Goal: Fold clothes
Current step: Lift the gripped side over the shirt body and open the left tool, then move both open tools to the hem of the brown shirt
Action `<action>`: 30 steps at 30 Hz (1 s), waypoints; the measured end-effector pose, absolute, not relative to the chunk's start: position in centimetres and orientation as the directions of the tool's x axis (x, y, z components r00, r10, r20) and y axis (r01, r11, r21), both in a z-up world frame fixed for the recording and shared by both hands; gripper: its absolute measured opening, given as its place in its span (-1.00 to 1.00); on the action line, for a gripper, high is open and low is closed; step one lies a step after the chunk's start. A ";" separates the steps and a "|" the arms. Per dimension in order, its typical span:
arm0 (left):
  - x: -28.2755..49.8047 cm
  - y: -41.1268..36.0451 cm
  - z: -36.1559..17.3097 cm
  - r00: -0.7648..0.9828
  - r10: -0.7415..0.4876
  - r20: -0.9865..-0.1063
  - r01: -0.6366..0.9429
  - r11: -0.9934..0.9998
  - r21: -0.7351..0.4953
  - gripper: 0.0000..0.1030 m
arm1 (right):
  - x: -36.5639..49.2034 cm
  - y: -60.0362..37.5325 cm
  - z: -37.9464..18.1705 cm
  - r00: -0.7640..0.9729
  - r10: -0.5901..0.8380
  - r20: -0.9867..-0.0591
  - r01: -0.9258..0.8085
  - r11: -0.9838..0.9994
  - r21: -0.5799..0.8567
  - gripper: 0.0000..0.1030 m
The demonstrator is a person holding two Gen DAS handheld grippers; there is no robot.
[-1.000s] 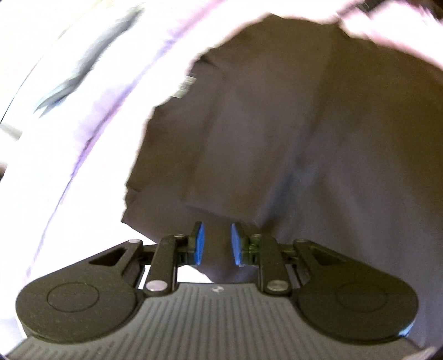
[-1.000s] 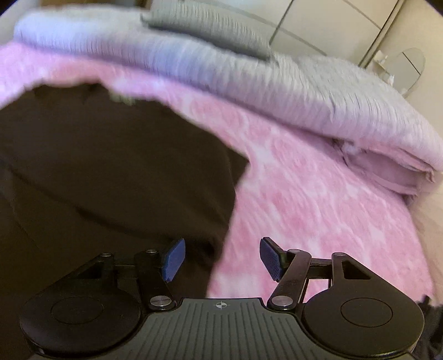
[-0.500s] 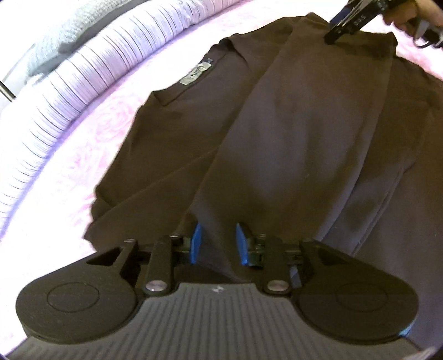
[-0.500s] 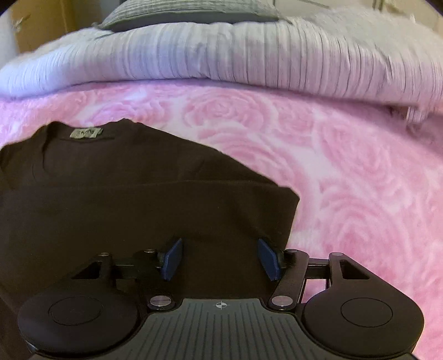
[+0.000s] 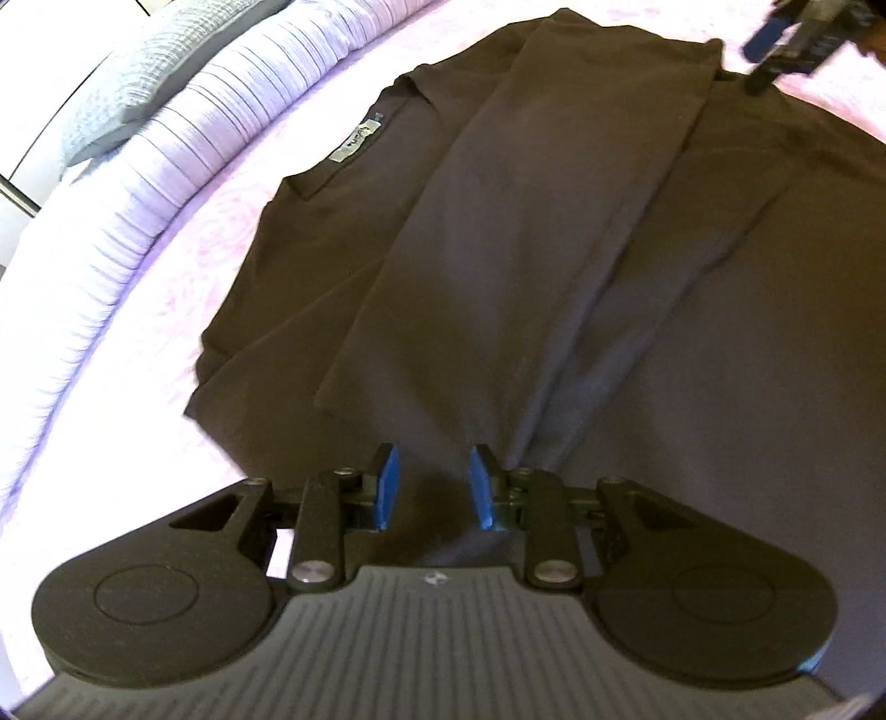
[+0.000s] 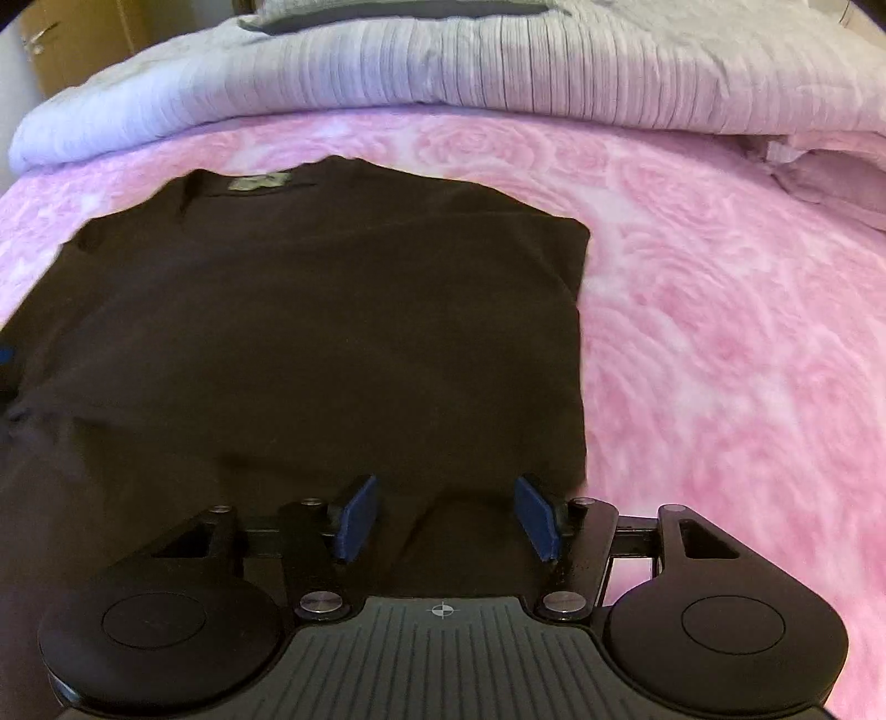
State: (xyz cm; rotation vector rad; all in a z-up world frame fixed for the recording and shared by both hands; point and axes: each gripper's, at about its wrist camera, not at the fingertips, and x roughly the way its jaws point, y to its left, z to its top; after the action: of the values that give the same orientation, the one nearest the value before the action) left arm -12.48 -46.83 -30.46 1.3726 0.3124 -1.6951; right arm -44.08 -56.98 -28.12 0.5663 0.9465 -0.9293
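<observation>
A dark brown T-shirt [image 5: 526, 249] lies flat on the pink rose blanket [image 6: 720, 332], its collar label [image 5: 354, 141] at the far end. A folded panel of the shirt runs lengthwise over its middle. My left gripper [image 5: 433, 482] hovers over the shirt's near edge with its blue pads a little apart; cloth shows under the gap, not pinched. My right gripper [image 6: 446, 512] stands wide open over the shirt [image 6: 332, 332] near its right edge, with nothing gripped. In the left wrist view the right gripper [image 5: 775, 39] shows blurred at the top right corner.
A pale striped duvet [image 6: 498, 66] is bunched along the far side of the bed, with a grey pillow [image 5: 138, 72] on it. Bare pink blanket stretches to the right of the shirt. A brown cabinet [image 6: 66, 44] stands at the far left.
The shirt has gone from lifted and blurred close to both cameras to lying flat with a panel folded over it. The left jaws widened slightly. Both grippers drew back to the near edge.
</observation>
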 end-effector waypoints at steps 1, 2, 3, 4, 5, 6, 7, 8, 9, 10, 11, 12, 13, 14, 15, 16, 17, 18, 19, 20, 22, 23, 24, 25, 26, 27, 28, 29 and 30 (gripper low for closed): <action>-12.6 -46.0 -29.9 0.034 -0.478 -0.878 0.764 -0.554 0.330 -0.48 | -44.5 -55.8 -27.4 0.261 -0.411 -0.874 0.856 0.517 0.013 0.16; -12.8 -45.2 -29.3 0.041 -0.475 -0.879 0.768 -0.548 0.332 -0.46 | -45.0 -54.5 -26.7 0.259 -0.406 -0.877 0.843 0.538 0.000 0.16; -13.0 -44.1 -28.7 0.049 -0.471 -0.881 0.775 -0.538 0.331 -0.41 | -45.5 -53.2 -26.0 0.259 -0.400 -0.879 0.826 0.563 -0.013 0.16; -13.3 -43.1 -28.1 0.058 -0.467 -0.882 0.782 -0.529 0.331 -0.35 | -45.9 -51.9 -25.5 0.261 -0.392 -0.882 0.804 0.593 -0.026 0.16; -13.8 -41.8 -27.6 0.069 -0.463 -0.884 0.788 -0.517 0.333 -0.34 | -46.2 -50.8 -25.1 0.261 -0.378 -0.888 0.783 0.621 -0.034 0.16; -14.1 -40.1 -26.8 0.083 -0.455 -0.886 0.797 -0.503 0.333 -0.34 | -46.3 -50.0 -25.0 0.259 -0.357 -0.898 0.763 0.645 -0.036 0.16; -14.5 -38.4 -25.9 0.096 -0.447 -0.889 0.806 -0.489 0.333 -0.33 | -46.5 -49.2 -24.9 0.256 -0.336 -0.907 0.743 0.668 -0.038 0.16; -15.1 -37.1 -25.4 0.111 -0.439 -0.891 0.817 -0.470 0.333 -0.32 | -46.6 -48.4 -24.8 0.252 -0.314 -0.915 0.721 0.691 -0.039 0.16; -15.7 -35.7 -25.0 0.121 -0.430 -0.894 0.827 -0.454 0.331 -0.30 | -46.8 -47.6 -24.7 0.247 -0.293 -0.924 0.699 0.714 -0.040 0.16; -16.4 -34.4 -24.6 0.136 -0.420 -0.897 0.834 -0.440 0.332 -0.26 | -46.9 -47.0 -24.5 0.239 -0.271 -0.932 0.685 0.727 -0.035 0.16; -17.1 -33.1 -24.2 0.150 -0.409 -0.900 0.841 -0.426 0.334 -0.24 | -46.9 -46.7 -24.1 0.234 -0.248 -0.940 0.682 0.731 -0.023 0.16; -17.8 -31.8 -23.8 0.163 -0.398 -0.903 0.847 -0.413 0.335 -0.20 | -47.0 -46.3 -23.7 0.232 -0.225 -0.946 0.681 0.732 -0.008 0.16; -18.6 -30.5 -23.4 0.166 -0.387 -0.907 0.852 -0.406 0.330 -0.17 | -47.0 -46.0 -23.3 0.229 -0.203 -0.952 0.680 0.734 0.007 0.16; -19.2 -29.4 -23.2 0.166 -0.373 -0.913 0.858 -0.401 0.320 -0.17 | -47.0 -45.7 -22.9 0.228 -0.187 -0.956 0.679 0.734 0.019 0.16; -19.9 -28.3 -23.1 0.166 -0.361 -0.918 0.863 -0.397 0.312 -0.16 | -47.0 -45.4 -22.6 0.231 -0.178 -0.956 0.677 0.735 0.027 0.16; -20.5 -27.3 -23.0 0.161 -0.353 -0.922 0.867 -0.396 0.303 -0.09 | -47.1 -44.8 -22.2 0.238 -0.173 -0.956 0.676 0.736 0.035 0.16; -21.0 -26.3 -23.0 0.157 -0.345 -0.925 0.870 -0.396 0.295 -0.02 | -47.2 -44.2 -22.0 0.245 -0.170 -0.954 0.674 0.738 0.042 0.16; -21.3 -25.4 -23.0 0.147 -0.337 -0.930 0.871 -0.402 0.284 0.07 | -47.3 -43.5 -21.7 0.249 -0.166 -0.954 0.673 0.738 0.047 0.16; -21.7 -24.5 -23.1 0.138 -0.329 -0.934 0.872 -0.407 0.273 0.08 | -47.3 -42.9 -21.8 0.243 -0.162 -0.956 0.673 0.738 0.045 0.16; -22.0 -23.6 -23.2 0.129 -0.322 -0.938 0.872 -0.413 0.262 0.08 | -47.3 -42.4 -21.9 0.232 -0.158 -0.960 0.677 0.735 0.043 0.16; -22.4 -22.1 -23.4 0.118 -0.316 -0.941 0.867 -0.428 0.253 0.08 | -47.3 -41.3 -22.0 0.216 -0.149 -0.965 0.689 0.723 0.043 0.16; -22.5 -21.4 -23.5 0.110 -0.315 -0.943 0.866 -0.435 0.247 0.08 | -47.3 -40.9 -21.9 0.211 -0.142 -0.967 0.696 0.716 0.047 0.16; -22.5 -20.6 -23.6 0.103 -0.315 -0.944 0.864 -0.441 0.242 0.08 | -47.2 -40.4 -22.0 0.205 -0.134 -0.969 0.702 0.710 0.050 0.16; -22.4 -19.9 -23.6 0.101 -0.317 -0.943 0.862 -0.445 0.242 0.08 | -47.0 -39.8 -22.0 0.195 -0.132 -0.972 0.707 0.706 0.046 0.16; -22.4 -19.2 -23.7 0.098 -0.320 -0.942 0.861 -0.448 0.242 0.08 | -46.8 -39.2 -22.0 0.182 -0.135 -0.974 0.710 0.703 0.035 0.16; -22.3 -18.5 -23.7 0.094 -0.324 -0.941 0.857 -0.455 0.242 0.08 | -46.5 -38.6 -22.0 0.171 -0.138 -0.975 0.710 0.704 0.025 0.16; -22.1 -17.7 -23.8 0.089 -0.328 -0.940 0.854 -0.460 0.241 0.09 | -46.2 -38.0 -22.0 0.163 -0.141 -0.977 0.707 0.707 0.016 0.16; -21.9 -17.1 -23.9 0.082 -0.329 -0.941 0.854 -0.463 0.236 0.09 | -45.8 -37.4 -22.1 0.154 -0.144 -0.978 0.704 0.710 0.007 0.16; -21.7 -16.5 -24.0 0.076 -0.329 -0.941 0.854 -0.466 0.231 0.09 | -45.5 -36.8 -22.1 0.146 -0.147 -0.978 0.701 0.713 -0.003 0.16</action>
State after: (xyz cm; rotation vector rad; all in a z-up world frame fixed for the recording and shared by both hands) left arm -21.70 -16.50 -24.03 1.3997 0.5670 -1.5726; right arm -45.48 -36.76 -22.12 0.5260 1.2899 -0.6527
